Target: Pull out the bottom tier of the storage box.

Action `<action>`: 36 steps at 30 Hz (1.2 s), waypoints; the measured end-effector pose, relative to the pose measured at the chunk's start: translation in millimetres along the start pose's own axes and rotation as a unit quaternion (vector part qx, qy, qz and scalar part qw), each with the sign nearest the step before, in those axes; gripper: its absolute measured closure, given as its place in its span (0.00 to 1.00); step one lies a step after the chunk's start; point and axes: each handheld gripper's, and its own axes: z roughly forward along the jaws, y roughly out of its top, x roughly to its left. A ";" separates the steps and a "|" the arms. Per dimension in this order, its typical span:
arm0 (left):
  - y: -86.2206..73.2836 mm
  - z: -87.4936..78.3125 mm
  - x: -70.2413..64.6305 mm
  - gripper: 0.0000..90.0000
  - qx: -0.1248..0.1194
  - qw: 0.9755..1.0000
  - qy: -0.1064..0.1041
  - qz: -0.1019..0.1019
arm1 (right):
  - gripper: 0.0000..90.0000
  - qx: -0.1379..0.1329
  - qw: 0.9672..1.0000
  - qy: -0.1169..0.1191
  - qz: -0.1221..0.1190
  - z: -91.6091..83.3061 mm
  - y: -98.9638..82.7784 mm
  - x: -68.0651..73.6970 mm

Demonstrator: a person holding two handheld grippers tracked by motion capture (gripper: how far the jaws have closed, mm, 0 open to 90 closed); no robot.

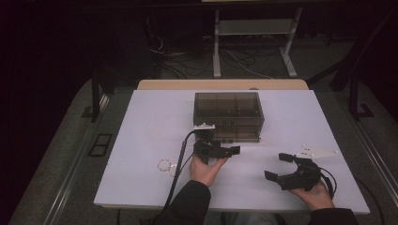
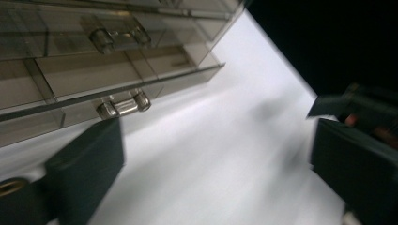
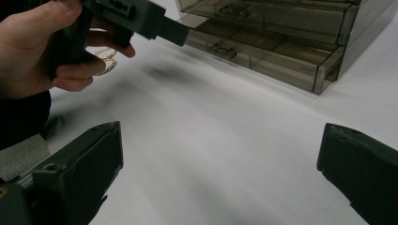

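A smoky see-through drawer box (image 1: 228,115) stands mid-table, with metal handles (image 2: 123,107) on its drawer fronts. Its lowest drawer (image 3: 263,56) seems to stick out a little. My left gripper (image 1: 219,142) hovers just in front of the box, and its jaws stand wide open with nothing between them (image 2: 220,173). One handle lies just beyond its left jaw, untouched. My right gripper (image 1: 278,166) rests low at the near right, open and empty (image 3: 220,173), pointing at the box. A hand holds the left gripper (image 3: 141,18) at upper left in the right gripper view.
A gold ring-shaped chain (image 1: 165,165) lies on the white table (image 1: 150,117) left of the left hand, also visible behind that hand (image 3: 109,58). Beyond the table's far edge are a metal stand (image 1: 253,42) and floor cables.
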 end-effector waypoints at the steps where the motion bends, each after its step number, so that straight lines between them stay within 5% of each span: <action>1: 1.4 0.1 -1.1 0.00 0.007 1.000 0.002 0.012 | 0.00 0.001 1.000 0.000 0.000 0.0 0.0 0.1; 9: 16.0 -4.1 -6.4 0.00 0.039 0.997 0.000 0.072 | 0.00 0.000 1.000 0.000 -0.002 -0.2 -0.1 -0.2; 15: 27.2 -9.6 -11.5 0.00 0.056 0.989 -0.011 0.134 | 0.00 -0.002 1.000 0.000 0.000 -0.9 -0.1 0.2; 19: 34.3 -12.3 -13.7 0.00 0.078 0.981 -0.016 0.176 | 0.00 -0.002 1.000 -0.001 -0.002 -0.9 -0.2 0.3; 21: 37.1 -12.1 -15.6 0.00 0.094 0.975 -0.015 0.200 | 0.00 -0.003 1.000 -0.001 -0.002 -1.1 -0.2 0.3; 28: 39.8 -6.7 -17.9 0.00 0.133 0.958 -0.037 0.251 | 0.00 -0.004 1.000 -0.002 -0.003 -0.7 -0.4 0.4; 34: 44.9 -4.0 -11.9 0.08 0.139 0.953 -0.050 0.266 | 0.00 -0.006 1.000 0.001 -0.006 -0.8 -0.3 0.3; 36: 47.1 -2.8 -11.0 0.12 0.140 0.949 -0.044 0.279 | 0.00 -0.006 1.000 0.002 -0.007 -0.8 -0.2 0.4</action>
